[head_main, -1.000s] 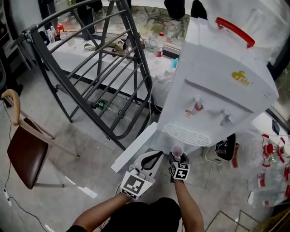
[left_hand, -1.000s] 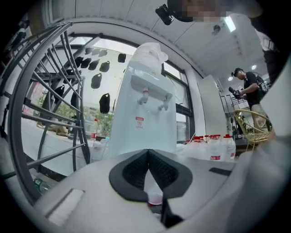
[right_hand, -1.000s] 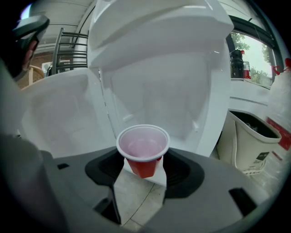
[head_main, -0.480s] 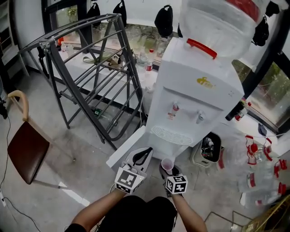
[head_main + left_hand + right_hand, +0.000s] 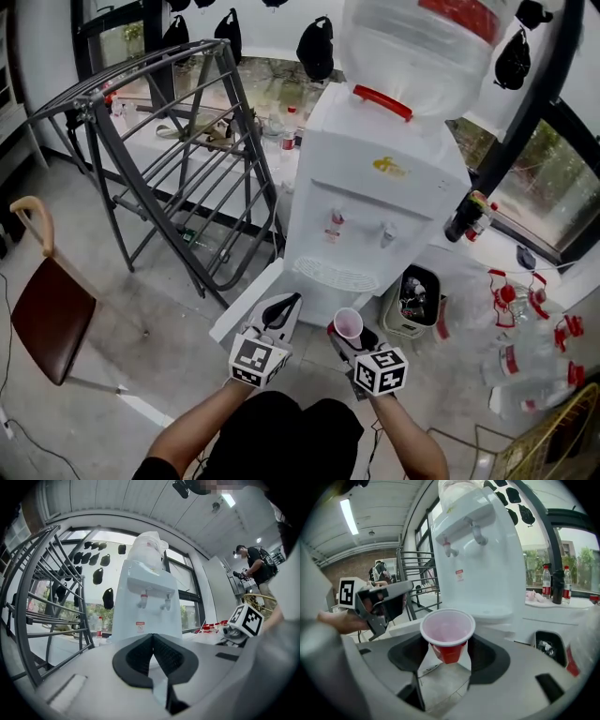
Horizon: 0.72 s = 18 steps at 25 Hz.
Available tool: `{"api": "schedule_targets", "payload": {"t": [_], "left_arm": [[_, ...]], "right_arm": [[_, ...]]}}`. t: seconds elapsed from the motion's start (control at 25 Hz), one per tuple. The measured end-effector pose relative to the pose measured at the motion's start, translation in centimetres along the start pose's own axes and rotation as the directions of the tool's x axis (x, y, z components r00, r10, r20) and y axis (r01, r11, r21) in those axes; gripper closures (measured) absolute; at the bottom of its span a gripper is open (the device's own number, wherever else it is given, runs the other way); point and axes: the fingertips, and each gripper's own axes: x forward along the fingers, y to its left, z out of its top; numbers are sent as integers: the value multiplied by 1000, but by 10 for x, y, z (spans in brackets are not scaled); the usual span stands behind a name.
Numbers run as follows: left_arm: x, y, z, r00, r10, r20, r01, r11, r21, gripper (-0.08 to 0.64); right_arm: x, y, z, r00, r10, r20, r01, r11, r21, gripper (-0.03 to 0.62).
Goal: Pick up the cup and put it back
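The right gripper grasps the red cup upright by its lower wall, in the air before the water dispenser. Its own view shows the cup's pale, seemingly empty inside. The left gripper is clenched on nothing, tips meeting, which the head view leaves unclear.

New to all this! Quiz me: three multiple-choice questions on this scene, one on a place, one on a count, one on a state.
1. Where is the cup? A on the chair; B between the right tool's jaws; C on the floor.
2. How many taps has the water dispenser? A one; B four; C two.
3. The left tool's jaws are: A together, empty; B wide apart; C clamping a bottle.
Answers: B, it sits gripped there; C, two show side by side; A, they meet around nothing.
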Motion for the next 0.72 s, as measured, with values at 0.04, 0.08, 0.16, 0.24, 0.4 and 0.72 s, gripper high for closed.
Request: {"api": "schedule_targets", "payload": {"t": [0.04, 0.08, 0.16, 0.24, 0.4, 0.72], "left_arm": [[1, 0, 0, 1000, -2, -1, 2, 1000, 0, 554], [2, -1, 1, 1000, -4, -1, 4, 1000, 1, 554], [3, -2, 2, 1000, -6, 1, 6, 1000, 0, 554], [5, 0, 4, 1000, -5, 5, 5, 1000, -2, 554], [7, -1, 6, 1000, -9, 3, 9, 1000, 4, 554], [11, -1, 8, 1000, -22, 5, 22, 1000, 0, 554]], "right_arm": [[-2, -4, 9, 1000, -7, 10, 7, 1000, -8, 341], [-4, -7, 18, 1000, -12, 23, 13, 1000, -15, 341], [-7, -13, 37, 998, -18, 53, 19, 1000, -20, 341], [-7, -20, 56, 996, -25, 82, 26, 999, -20, 341], [-3, -39, 83, 992, -62, 112, 66, 997, -30, 341], [24, -68, 102, 989, -115, 93, 119, 992, -36, 341]]}}
